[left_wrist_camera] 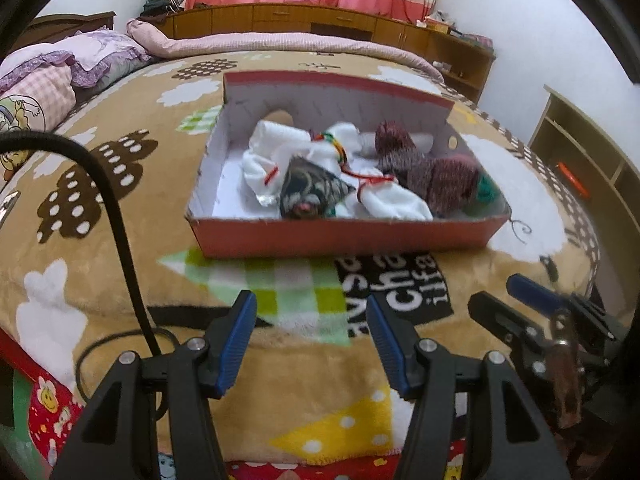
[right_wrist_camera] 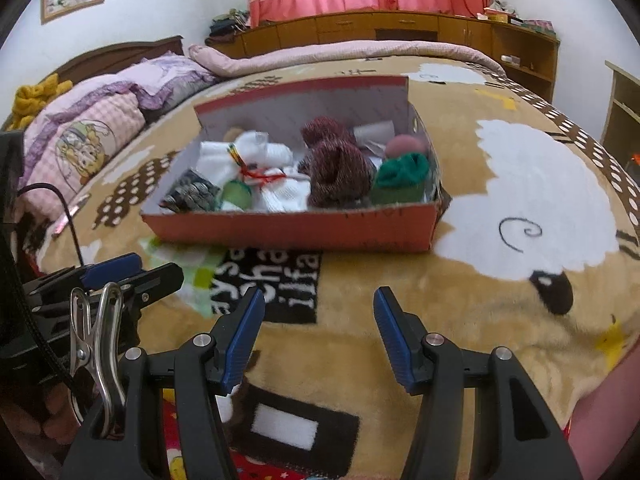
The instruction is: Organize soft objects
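Note:
A red cardboard box (left_wrist_camera: 340, 236) (right_wrist_camera: 296, 232) sits on the tan blanket on the bed. Inside lie white socks tied with red string (left_wrist_camera: 388, 196) (right_wrist_camera: 276, 192), a dark patterned bundle (left_wrist_camera: 312, 192) (right_wrist_camera: 192, 194), maroon knitted socks (left_wrist_camera: 444, 180) (right_wrist_camera: 340, 168) and a green sock (left_wrist_camera: 486, 194) (right_wrist_camera: 402, 172). My left gripper (left_wrist_camera: 312, 312) is open and empty, hovering over the blanket in front of the box. My right gripper (right_wrist_camera: 320, 304) is open and empty, also in front of the box. Each gripper shows at the edge of the other's view.
Pillows (right_wrist_camera: 92, 140) and a pink quilt (left_wrist_camera: 280, 46) lie at the bed's head and far side. Wooden cabinets (right_wrist_camera: 400, 28) run under the curtained window. A shelf unit (left_wrist_camera: 580, 152) stands right. A black cable (left_wrist_camera: 120, 220) crosses the blanket at left.

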